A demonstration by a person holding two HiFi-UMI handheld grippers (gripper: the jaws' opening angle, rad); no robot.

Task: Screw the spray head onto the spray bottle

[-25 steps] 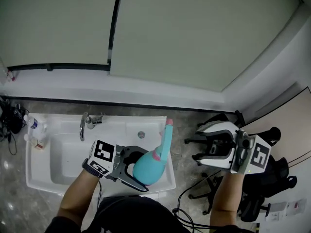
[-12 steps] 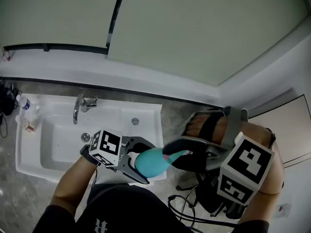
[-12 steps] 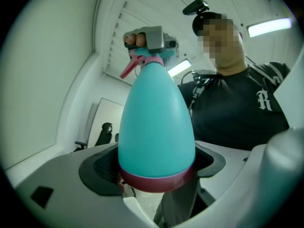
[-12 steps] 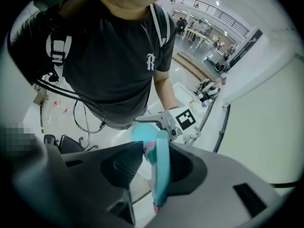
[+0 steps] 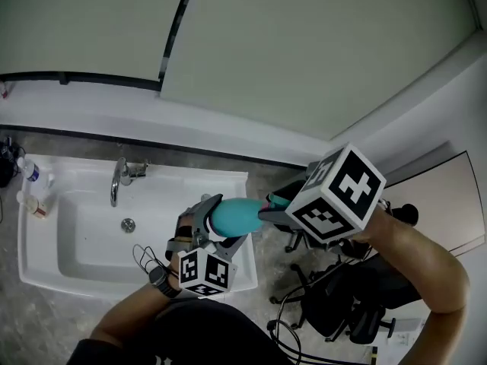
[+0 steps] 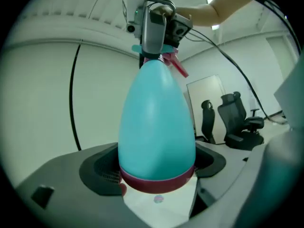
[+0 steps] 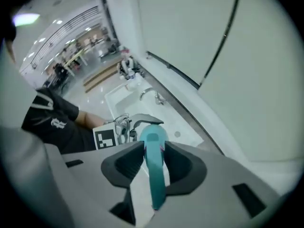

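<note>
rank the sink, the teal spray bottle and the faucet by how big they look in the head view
1. sink, by far the largest
2. spray bottle, though it is held nearer the camera, which enlarges it
3. faucet, smallest and thin

Grey plastic left gripper (image 5: 217, 223) and right gripper (image 5: 272, 207) (its jaws just closed in on the spray head (image 7: 154, 167)), dark jaw pads, white marker cube (image 5: 202, 272) with black squares on each, thin black cable (image 5: 141, 254), dark wristband (image 5: 157, 278), black short-sleeved tee (image 7: 53, 122), white print.
</note>
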